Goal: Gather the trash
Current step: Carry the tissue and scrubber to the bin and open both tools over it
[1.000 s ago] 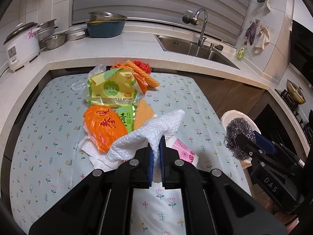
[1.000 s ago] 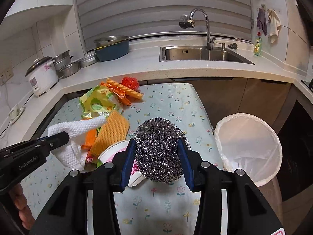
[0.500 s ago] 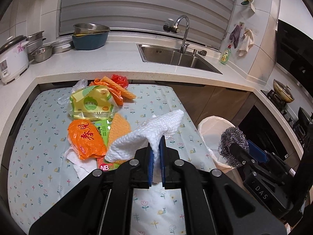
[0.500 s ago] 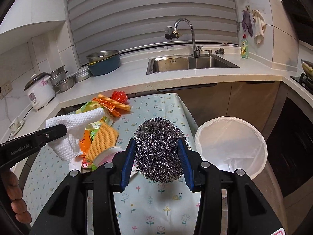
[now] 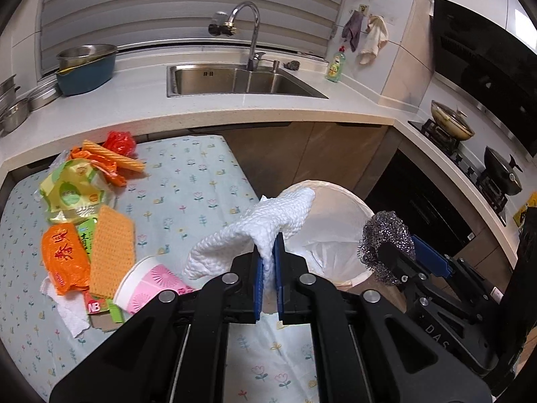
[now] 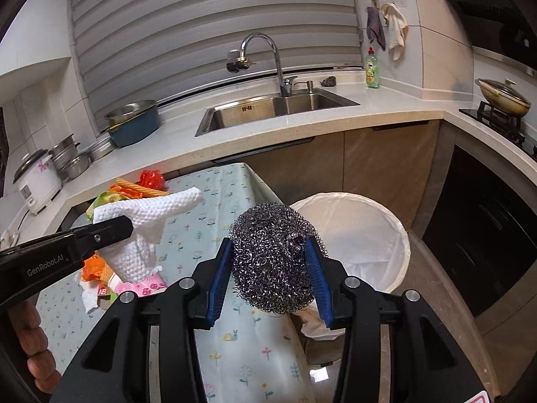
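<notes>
My left gripper (image 5: 268, 255) is shut on a white knitted cloth (image 5: 268, 225) and holds it over the table's right edge, beside the white-lined trash bin (image 5: 335, 221). The cloth also shows in the right wrist view (image 6: 141, 231). My right gripper (image 6: 270, 262) is shut on a steel wool scrubber (image 6: 272, 255), held just left of the bin (image 6: 362, 235). The scrubber shows in the left wrist view (image 5: 386, 238) at the bin's right rim. More trash lies on the flowered table (image 5: 194, 181): an orange packet (image 5: 63, 255), an orange sponge (image 5: 112, 248), a pink paper cup (image 5: 147, 285), a green-yellow bag (image 5: 74, 191).
The kitchen counter with a sink (image 5: 235, 80) runs behind the table. Pots and a blue basin (image 5: 85, 70) stand at the left of it. A stove with pans (image 5: 453, 121) is at the right. Dark cabinets (image 6: 486, 235) stand beyond the bin.
Both grippers have moved right, from above the trash pile to the table's right edge by the bin. Each keeps its hold.
</notes>
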